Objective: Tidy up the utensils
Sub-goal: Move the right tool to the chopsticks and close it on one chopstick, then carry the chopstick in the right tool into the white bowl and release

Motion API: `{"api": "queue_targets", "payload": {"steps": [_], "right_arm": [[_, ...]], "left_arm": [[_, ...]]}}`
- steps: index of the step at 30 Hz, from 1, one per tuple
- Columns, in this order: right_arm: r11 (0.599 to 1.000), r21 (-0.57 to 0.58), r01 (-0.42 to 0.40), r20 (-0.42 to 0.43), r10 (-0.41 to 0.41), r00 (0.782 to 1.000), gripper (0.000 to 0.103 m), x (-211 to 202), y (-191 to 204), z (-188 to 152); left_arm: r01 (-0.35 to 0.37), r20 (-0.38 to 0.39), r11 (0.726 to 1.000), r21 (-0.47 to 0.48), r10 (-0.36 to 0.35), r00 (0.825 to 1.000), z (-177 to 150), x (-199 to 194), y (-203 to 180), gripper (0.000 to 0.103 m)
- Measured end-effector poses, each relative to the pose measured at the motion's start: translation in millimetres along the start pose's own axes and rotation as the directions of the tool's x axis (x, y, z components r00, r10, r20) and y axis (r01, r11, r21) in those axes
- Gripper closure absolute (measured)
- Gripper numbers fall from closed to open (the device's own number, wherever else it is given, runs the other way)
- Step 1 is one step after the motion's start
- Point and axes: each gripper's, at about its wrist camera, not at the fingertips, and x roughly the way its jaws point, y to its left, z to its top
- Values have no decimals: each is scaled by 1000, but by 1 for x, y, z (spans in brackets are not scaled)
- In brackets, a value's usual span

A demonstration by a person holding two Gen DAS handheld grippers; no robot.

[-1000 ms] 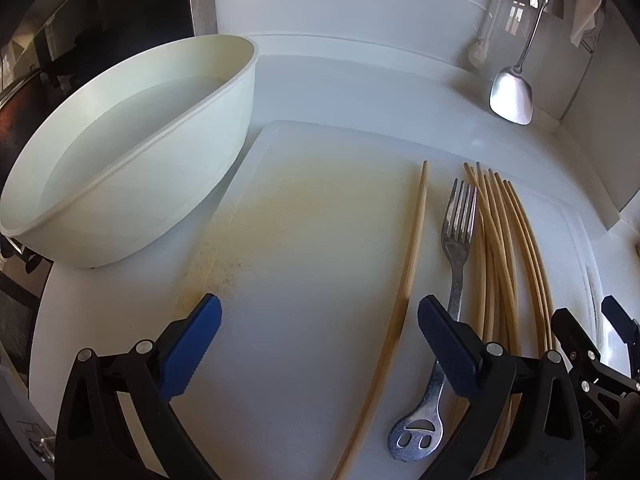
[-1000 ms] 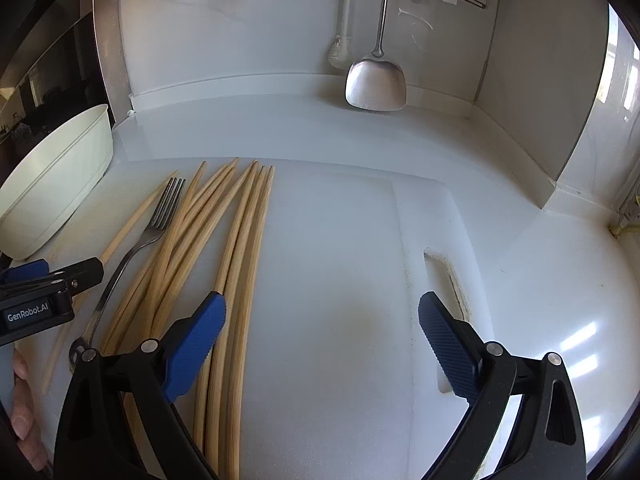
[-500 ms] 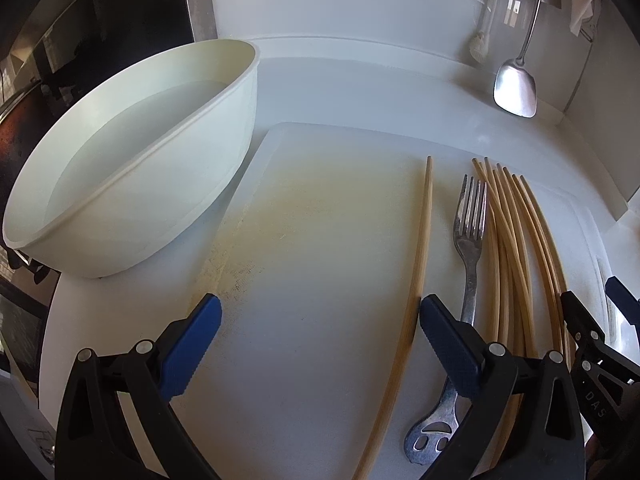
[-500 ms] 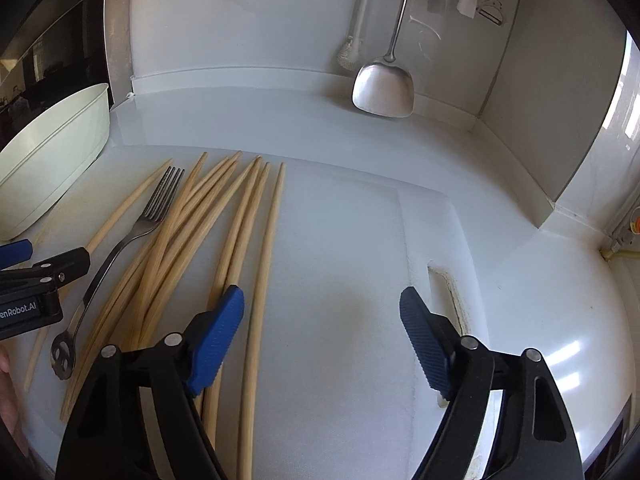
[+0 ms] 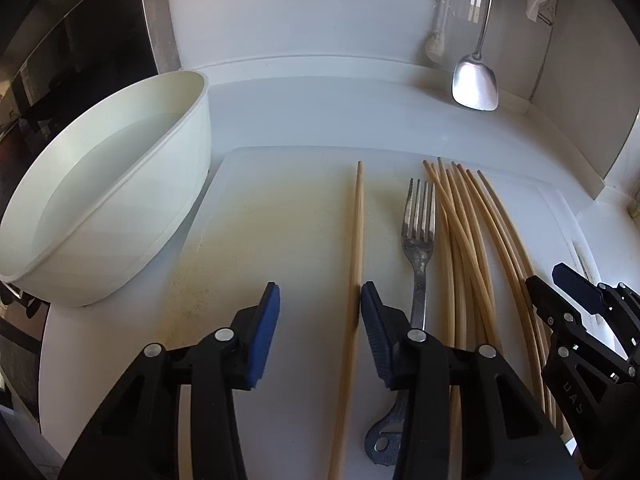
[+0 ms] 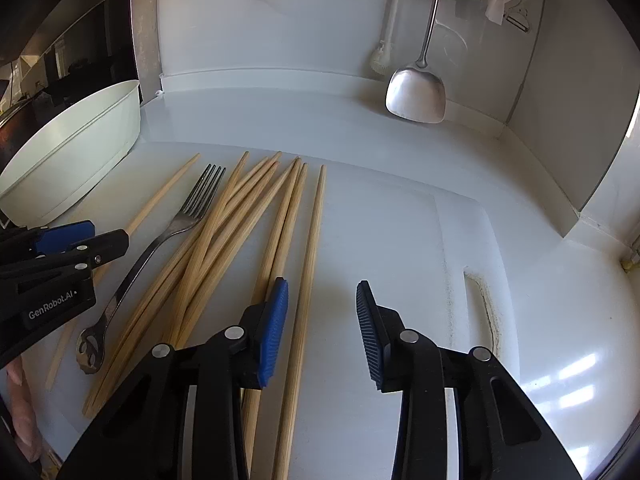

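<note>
The white table (image 5: 320,112) carries a white cutting board (image 5: 280,248) that fills most of both views, yellowed with stains on its left part. Left of the board stands a large cream basin (image 5: 104,208), its wall just beside the board's edge. A steel spatula (image 6: 416,96) hangs against the back wall, well apart from everything on the board.

On the board lies a bundle of long bamboo chopsticks (image 6: 224,240), pale tan and thin, fanned and crossing one another, their tips pointing toward the back wall. A steel fork (image 5: 418,240) lies just left of the bundle, tines toward the wall, its cut-out handle end near the camera. One single chopstick (image 5: 356,280) lies alone left of the fork, and another separate chopstick (image 6: 310,272) lies at the bundle's right edge.

The left gripper (image 5: 316,312) has just been closing; its blue fingers (image 5: 264,332) stand partly apart with the single chopstick between them, close against the right-hand finger, while the other finger is clear of it, so it is not clamped. The right gripper (image 6: 322,312) has also just been closing; its fingers (image 6: 276,320) are partly apart, and the separate chopstick runs just beside the inner face of its left-hand finger, with bare board under the rest of the gap. Neither gripper clamps anything.
</note>
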Motion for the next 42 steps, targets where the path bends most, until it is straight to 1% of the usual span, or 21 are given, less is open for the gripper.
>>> {"api": "queue_targets", "payload": {"steps": [1,3,4,5,6,7,8,11,17,20,25,30,33,36,39,42], "right_arm": [[1000,1,-4,0,4,1000,73,0,1,0],[1000,-1,-13,-1,13,1000,78,1,1,1],[1000,-1,-21,-3,21,1000,82,1,2,1],[999,0,-34,-5,34,999,87,1,2,1],[999,-2,-38,-7,38,999,88,1,3,2],[999,-6,-40,-8,40,999,95,1,4,2],[999,-10,-35,-8,35,999,97,1,5,2],[999,8,-45,-10,45,999,97,1,4,2],[992,86,-96,-21,99,995,97,0,-8,1],[989,110,-100,-17,103,995,97,-4,-13,2],[984,133,-116,2,116,993,97,-19,-20,13],[983,108,-149,57,143,988,97,-50,-17,42],[980,73,-184,89,177,980,97,-69,-4,66],[974,39,-223,113,218,970,97,-82,20,92],[960,31,-279,147,271,951,97,-89,51,119],[948,22,-317,158,310,938,97,-84,90,145]], "left_arm": [[6,0,1000,7,-6,1000,0,0,-1,68],[19,-3,1000,20,-19,1000,1,-1,-4,77],[25,-6,999,25,-25,1000,2,-1,-5,80],[32,-9,999,31,-32,999,2,-1,-7,86],[35,-11,999,37,-35,999,2,-1,-8,90],[43,-14,998,42,-42,999,2,-1,-9,93],[50,-17,998,47,-49,999,3,-1,-10,95],[67,-27,997,38,-66,997,3,0,-7,96],[129,-59,991,-34,-131,990,5,-1,4,96],[137,-59,989,-47,-140,988,7,-6,6,96],[146,-52,987,-63,-149,987,19,-26,9,96],[143,-28,986,-90,-146,989,38,-63,21,96],[132,-1,983,-124,-133,991,51,-86,40,96],[103,19,982,-156,-101,995,63,-103,68,96],[73,38,983,-170,-67,997,78,-110,100,96],[43,53,983,-178,-34,998,92,-110,143,96]]}}
